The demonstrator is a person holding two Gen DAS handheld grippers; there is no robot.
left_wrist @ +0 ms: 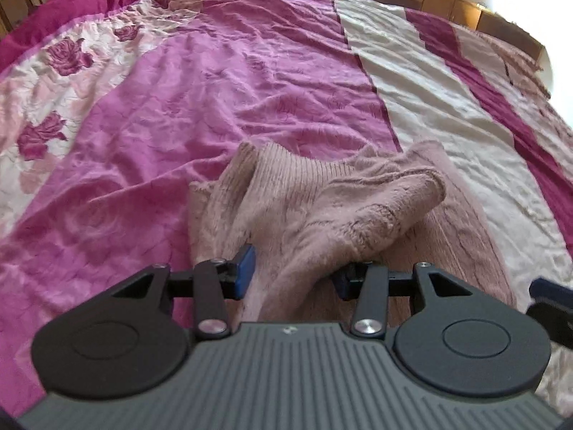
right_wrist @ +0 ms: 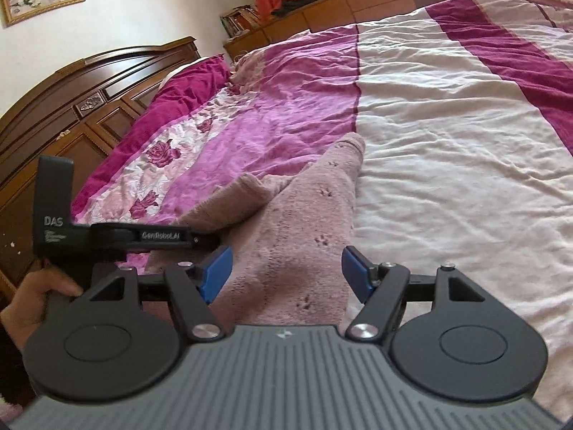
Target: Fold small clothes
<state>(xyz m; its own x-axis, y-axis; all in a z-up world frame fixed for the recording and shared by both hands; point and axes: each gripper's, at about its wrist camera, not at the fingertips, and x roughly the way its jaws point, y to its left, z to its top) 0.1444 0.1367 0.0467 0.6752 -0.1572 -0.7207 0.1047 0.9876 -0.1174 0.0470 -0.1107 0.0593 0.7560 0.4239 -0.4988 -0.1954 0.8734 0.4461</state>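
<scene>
A dusty-pink knitted sweater (left_wrist: 322,200) lies on the bed, partly folded, with its ribbed collar and a sleeve bunched on top. My left gripper (left_wrist: 292,276) is open, and a fold of the sweater lies loosely between its blue pads (left_wrist: 245,274). The sweater also shows in the right wrist view (right_wrist: 304,236), stretching away from me. My right gripper (right_wrist: 284,274) is open just above the sweater's near part, holding nothing. The left gripper's body (right_wrist: 114,238) shows at the left of that view, held by a hand (right_wrist: 32,301).
The bed is covered by a wrinkled pink, magenta and cream bedspread (left_wrist: 250,71) with rose prints. A dark wooden headboard (right_wrist: 71,107) stands at the left. Wooden cabinets (right_wrist: 358,0) and a curtain line the far side. The right gripper's edge (left_wrist: 551,304) shows at right.
</scene>
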